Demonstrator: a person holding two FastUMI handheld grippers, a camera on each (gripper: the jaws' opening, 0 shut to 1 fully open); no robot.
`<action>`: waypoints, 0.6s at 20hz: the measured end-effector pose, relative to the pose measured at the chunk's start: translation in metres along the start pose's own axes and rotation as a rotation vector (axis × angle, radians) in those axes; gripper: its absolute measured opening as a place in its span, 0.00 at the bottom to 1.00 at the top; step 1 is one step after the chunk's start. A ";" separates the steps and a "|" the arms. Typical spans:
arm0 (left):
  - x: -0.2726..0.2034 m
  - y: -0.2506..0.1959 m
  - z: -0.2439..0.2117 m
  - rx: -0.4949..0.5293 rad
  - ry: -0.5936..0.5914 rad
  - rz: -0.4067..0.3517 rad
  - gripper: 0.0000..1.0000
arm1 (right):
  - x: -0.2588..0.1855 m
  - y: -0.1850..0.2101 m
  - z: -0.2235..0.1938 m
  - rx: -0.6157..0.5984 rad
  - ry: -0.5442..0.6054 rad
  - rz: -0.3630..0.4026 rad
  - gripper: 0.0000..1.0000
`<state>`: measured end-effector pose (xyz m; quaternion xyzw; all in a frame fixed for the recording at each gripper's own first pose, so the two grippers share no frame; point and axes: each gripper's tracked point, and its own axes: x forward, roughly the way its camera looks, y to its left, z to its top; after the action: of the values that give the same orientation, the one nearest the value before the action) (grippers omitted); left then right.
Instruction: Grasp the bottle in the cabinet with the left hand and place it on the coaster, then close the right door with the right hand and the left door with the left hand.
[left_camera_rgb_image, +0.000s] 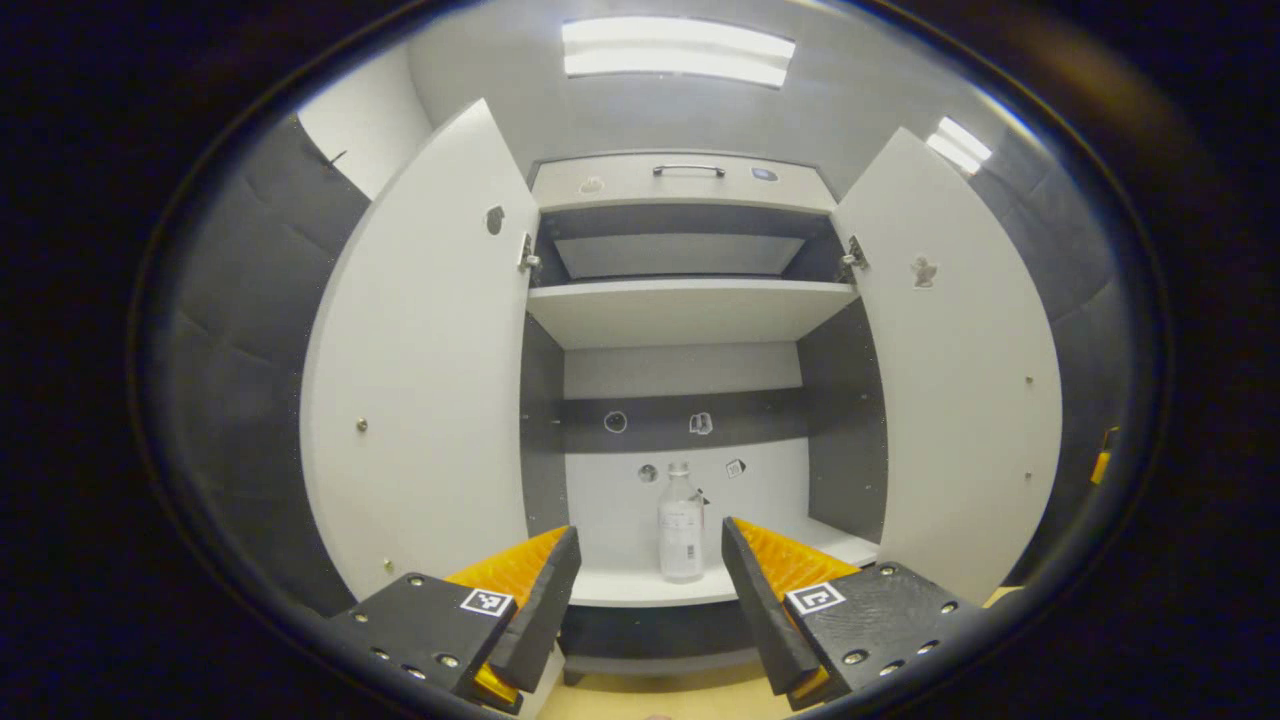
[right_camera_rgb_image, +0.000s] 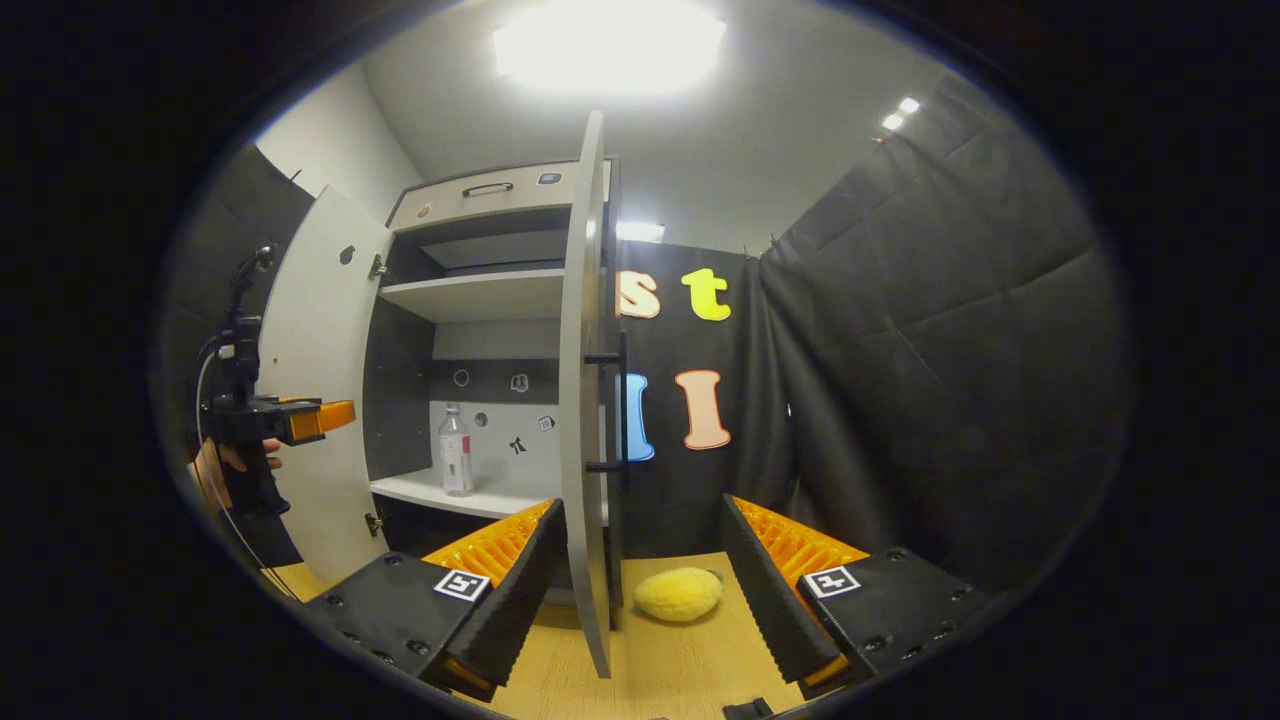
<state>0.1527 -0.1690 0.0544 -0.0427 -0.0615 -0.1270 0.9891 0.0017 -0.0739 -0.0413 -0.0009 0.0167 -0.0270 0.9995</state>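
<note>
Clear plastic bottle (left_camera_rgb_image: 681, 523) upright near the front edge of the cabinet's lower shelf (left_camera_rgb_image: 640, 590), both doors swung wide. Left gripper (left_camera_rgb_image: 650, 590) spread and holding nothing, lined up short of it — right gripper (right_camera_rgb_image: 640, 590) equally unclenched astride the right door (right_camera_rgb_image: 583, 400) edge. Probably tips easily if a finger nudges it; label too small to read.

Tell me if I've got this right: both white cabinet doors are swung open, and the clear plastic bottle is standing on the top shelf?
Not quite. Both white cabinet doors, the left door and the right door, are open, but the clear plastic bottle stands upright on the bottom shelf, not the top one. The left gripper view shows it straight ahead, beyond the open jaws of the left gripper.
</note>
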 end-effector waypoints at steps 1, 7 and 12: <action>0.010 0.000 -0.004 -0.005 0.005 -0.005 0.83 | 0.002 0.001 -0.001 0.002 -0.001 -0.005 0.98; 0.072 0.000 -0.036 -0.021 0.051 -0.039 0.83 | 0.012 0.006 -0.013 -0.009 0.027 -0.042 0.98; 0.115 -0.009 -0.067 -0.041 0.084 -0.085 0.84 | 0.019 0.002 -0.015 -0.033 0.023 -0.096 0.98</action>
<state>0.2682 -0.2129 0.0037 -0.0547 -0.0190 -0.1720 0.9834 0.0198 -0.0728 -0.0566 -0.0177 0.0287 -0.0746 0.9966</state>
